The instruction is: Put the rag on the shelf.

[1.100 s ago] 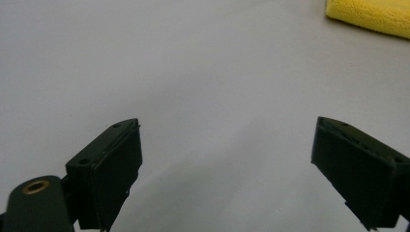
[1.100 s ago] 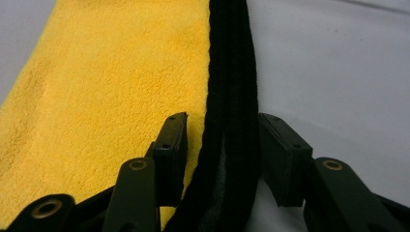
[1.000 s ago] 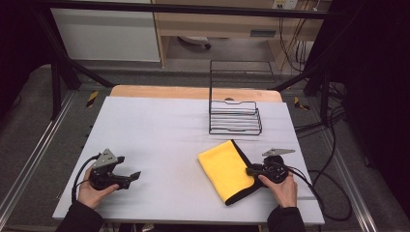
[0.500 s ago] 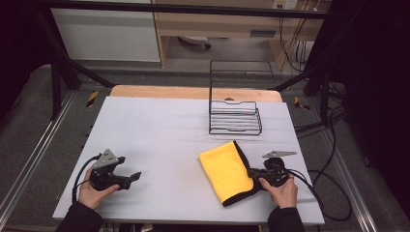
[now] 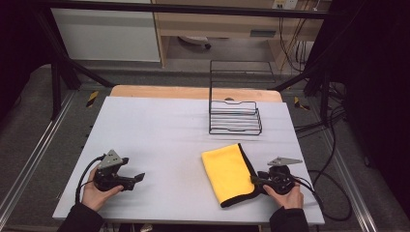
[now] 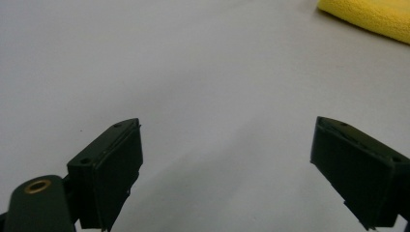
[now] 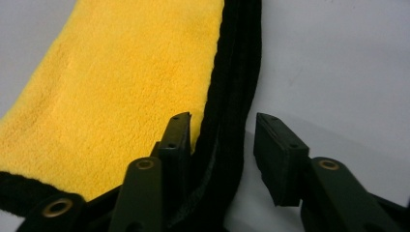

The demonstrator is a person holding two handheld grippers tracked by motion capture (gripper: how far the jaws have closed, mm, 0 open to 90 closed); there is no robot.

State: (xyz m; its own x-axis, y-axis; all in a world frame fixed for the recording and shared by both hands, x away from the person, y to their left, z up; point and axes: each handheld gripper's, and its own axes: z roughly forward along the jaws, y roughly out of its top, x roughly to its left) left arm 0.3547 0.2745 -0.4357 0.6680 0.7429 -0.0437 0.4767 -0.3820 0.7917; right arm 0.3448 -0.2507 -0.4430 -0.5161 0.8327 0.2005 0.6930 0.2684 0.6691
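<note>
The high view takes in one wire rack (image 5: 235, 117) at the far side of the table (image 5: 159, 130). One folded yellow cloth (image 5: 228, 172) lies near the front right. In its own view, the right gripper (image 7: 221, 133) straddles the cloth's black edge, its jaws just opened and not pressing. The left gripper (image 6: 227, 145) gapes wide, empty, well apart from the cloth.

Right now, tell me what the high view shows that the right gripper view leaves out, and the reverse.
High view alone: the wire rack at the table's far side, the left claw resting apart from the cloth, and both hands. Right gripper view alone: the right claw close up, its jaws having just been opening, parted around the cloth's black edge with a gap at one pad. Both show the yellow cloth and the grey tabletop.
</note>
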